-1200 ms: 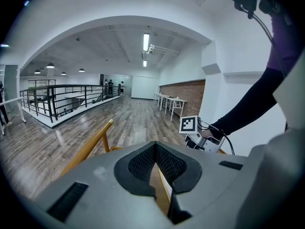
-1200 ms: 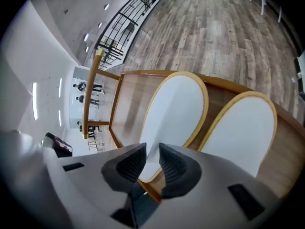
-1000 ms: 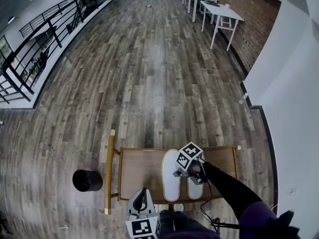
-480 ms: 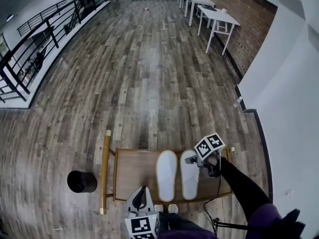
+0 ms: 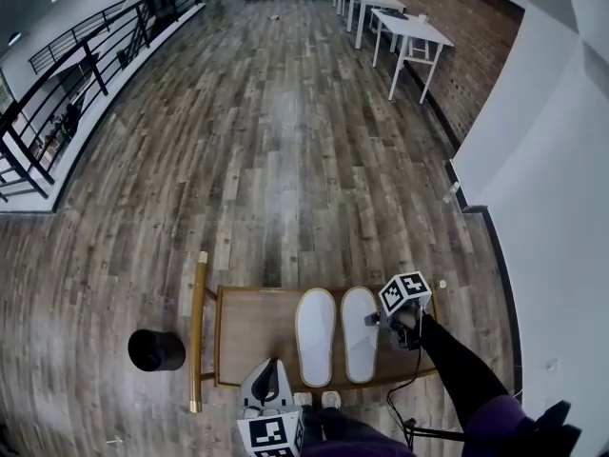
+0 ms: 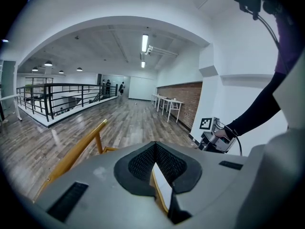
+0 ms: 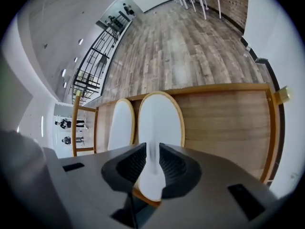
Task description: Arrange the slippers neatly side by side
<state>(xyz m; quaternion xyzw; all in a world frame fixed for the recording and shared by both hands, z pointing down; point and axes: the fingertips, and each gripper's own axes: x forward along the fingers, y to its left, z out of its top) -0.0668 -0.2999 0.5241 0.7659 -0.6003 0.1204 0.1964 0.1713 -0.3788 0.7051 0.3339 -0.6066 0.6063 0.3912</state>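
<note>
Biggest thing first: the low wooden table (image 5: pixel 257 336) is sitting right in front of us, and both slippers are lying flat on it, running lengthwise from its near edge toward its far edge.

The left slipper (image 5: pixel 315 336) is resting about mid-table. The right slipper (image 5: pixel 359 334) is lying close alongside it, toward the table's right end. Their long sides are running parallel and their ends are lining up about level. We can't tell whether they're just touching or a sliver apart. That looks like pretty much the side-by-side pair we're after, so we're guessing this is the last bit of lining up.

The right gripper (image 7: pixel 152 162) is pointing steeply down over the right slipper's end at the table's near edge. Its jaws are pinching a thin white bit of that slipper, with only a narrow gap between the pads and the white stuff filling it. We reckon we're holding it by that end because that lets us swing and slide the whole slipper against its twin without knocking the other one.

The left gripper (image 6: pixel 155 163) is hanging at the table's near edge, by the left slipper's near end. Its jaws are closed together on nothing. It's probably just parking there out of the way, since the left slipper is looking fine where it is.

What's left, as we're reading it, is letting go cleanly without dragging the right slipper crooked.
</note>
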